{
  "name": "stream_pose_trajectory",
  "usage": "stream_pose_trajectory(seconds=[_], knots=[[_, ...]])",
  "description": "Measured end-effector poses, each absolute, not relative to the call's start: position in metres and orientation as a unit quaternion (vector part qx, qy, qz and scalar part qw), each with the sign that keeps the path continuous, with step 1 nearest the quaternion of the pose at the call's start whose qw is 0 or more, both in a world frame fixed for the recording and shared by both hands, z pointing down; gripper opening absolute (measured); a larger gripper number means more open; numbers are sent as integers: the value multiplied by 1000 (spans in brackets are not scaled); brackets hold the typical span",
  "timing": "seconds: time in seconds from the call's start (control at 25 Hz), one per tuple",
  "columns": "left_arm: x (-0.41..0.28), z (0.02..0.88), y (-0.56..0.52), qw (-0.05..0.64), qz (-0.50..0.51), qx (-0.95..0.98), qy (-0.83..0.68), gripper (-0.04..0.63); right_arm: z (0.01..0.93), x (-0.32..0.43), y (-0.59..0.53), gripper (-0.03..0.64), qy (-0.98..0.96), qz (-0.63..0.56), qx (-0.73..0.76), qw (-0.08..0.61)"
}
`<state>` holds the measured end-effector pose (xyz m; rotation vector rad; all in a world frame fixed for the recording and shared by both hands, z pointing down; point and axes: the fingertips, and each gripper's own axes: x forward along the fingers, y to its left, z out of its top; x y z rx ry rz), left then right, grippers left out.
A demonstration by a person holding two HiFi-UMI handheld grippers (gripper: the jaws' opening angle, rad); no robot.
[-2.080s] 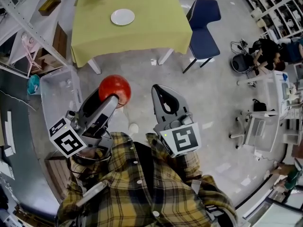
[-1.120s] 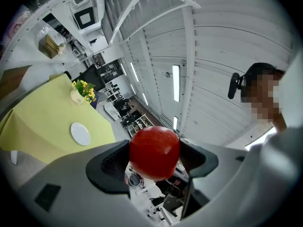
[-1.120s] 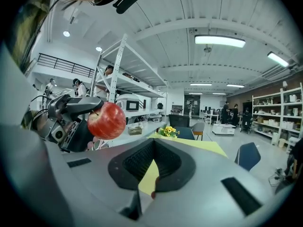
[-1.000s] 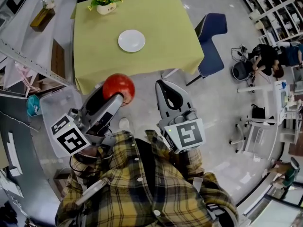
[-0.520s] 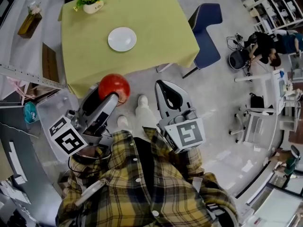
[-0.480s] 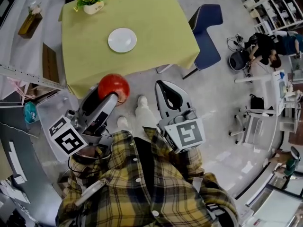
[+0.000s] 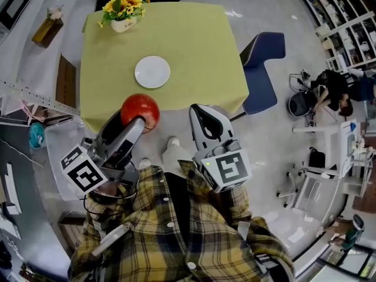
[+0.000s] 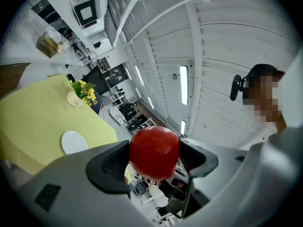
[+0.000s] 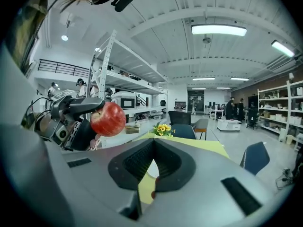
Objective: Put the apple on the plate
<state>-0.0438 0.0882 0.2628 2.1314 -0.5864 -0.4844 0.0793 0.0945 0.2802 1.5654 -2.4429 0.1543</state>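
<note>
A red apple [image 7: 140, 111] is clamped in my left gripper [image 7: 139, 115], held in the air just short of the near edge of a table with a yellow-green cloth [image 7: 194, 46]. The left gripper view shows the apple [image 8: 154, 152] between both pads, and the right gripper view catches the apple [image 9: 108, 119] from the side. A small white plate [image 7: 152, 71] lies near the table's middle, ahead of the apple; the plate [image 8: 74, 142] is bare. My right gripper [image 7: 202, 117] is shut and holds nothing, level with the left one.
A vase of sunflowers [image 7: 124, 9] stands at the table's far left. A blue chair [image 7: 259, 69] sits at the right side of the table, another at its far end. A clear bin [image 7: 59, 145] and shelving are on my left. People sit at desks [image 7: 335, 87] far right.
The table and plate have drawn nearer and come more squarely in front of me as I walked toward them. Both grippers keep the same pose; the apple stays clamped.
</note>
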Motion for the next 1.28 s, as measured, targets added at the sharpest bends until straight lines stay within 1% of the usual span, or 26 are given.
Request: stream_pose_trajectory(seconds=[0.32, 0.72, 1.04, 1.28], knots=[[-7, 257, 64, 419, -213, 838, -277, 342, 275, 111, 65, -3, -865, 49, 488, 105], [20, 269, 60, 421, -234, 820, -310, 342, 290, 145, 58, -3, -881, 61, 457, 111], [24, 277, 51, 429, -227, 816, -314, 342, 301, 149, 49, -3, -882, 76, 451, 117], [13, 280, 20, 435, -226, 817, -303, 342, 308, 139, 23, -3, -874, 84, 463, 122]])
